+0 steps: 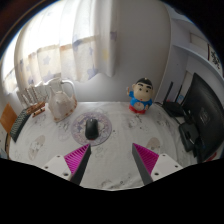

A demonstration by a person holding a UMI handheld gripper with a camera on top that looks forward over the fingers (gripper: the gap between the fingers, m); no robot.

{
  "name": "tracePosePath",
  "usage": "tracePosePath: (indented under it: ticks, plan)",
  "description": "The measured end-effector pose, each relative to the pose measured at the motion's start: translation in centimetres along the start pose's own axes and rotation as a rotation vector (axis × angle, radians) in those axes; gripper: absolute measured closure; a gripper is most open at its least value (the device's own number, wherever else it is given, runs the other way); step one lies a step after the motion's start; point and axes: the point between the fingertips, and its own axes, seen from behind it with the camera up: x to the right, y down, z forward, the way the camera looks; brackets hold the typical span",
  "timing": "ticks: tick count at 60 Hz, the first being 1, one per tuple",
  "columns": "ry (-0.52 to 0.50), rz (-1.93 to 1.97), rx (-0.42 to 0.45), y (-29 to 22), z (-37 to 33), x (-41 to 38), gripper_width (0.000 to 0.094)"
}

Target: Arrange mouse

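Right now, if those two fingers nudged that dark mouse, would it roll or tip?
Probably neither: the mouse looks low and flat-bottomed on its round pad, so it should slide. It seems rigid, likely light. The gripper hangs open, short of it.

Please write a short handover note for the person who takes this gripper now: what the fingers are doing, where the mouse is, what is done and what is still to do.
Gripper: open, holding nothing, above the table.
Mouse: dark, lying on a round pad beyond the fingers, a little toward the left finger, not touched.
Nearby: a figurine stands further back on the other side; a clear jug stands behind the pad.
Done: nothing visible yet; the mouse is not grasped.
Left: probably bring the fingers forward to the mouse, close on it, and place it where it belongs. The target place is not clear from this view.
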Motion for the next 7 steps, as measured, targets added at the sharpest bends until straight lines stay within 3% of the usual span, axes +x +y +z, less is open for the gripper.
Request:
tracePosePath:
  ticks: [7]
  plan:
    - [0.008, -0.004, -0.003, 0.6, -0.2, 2.4, 0.0083]
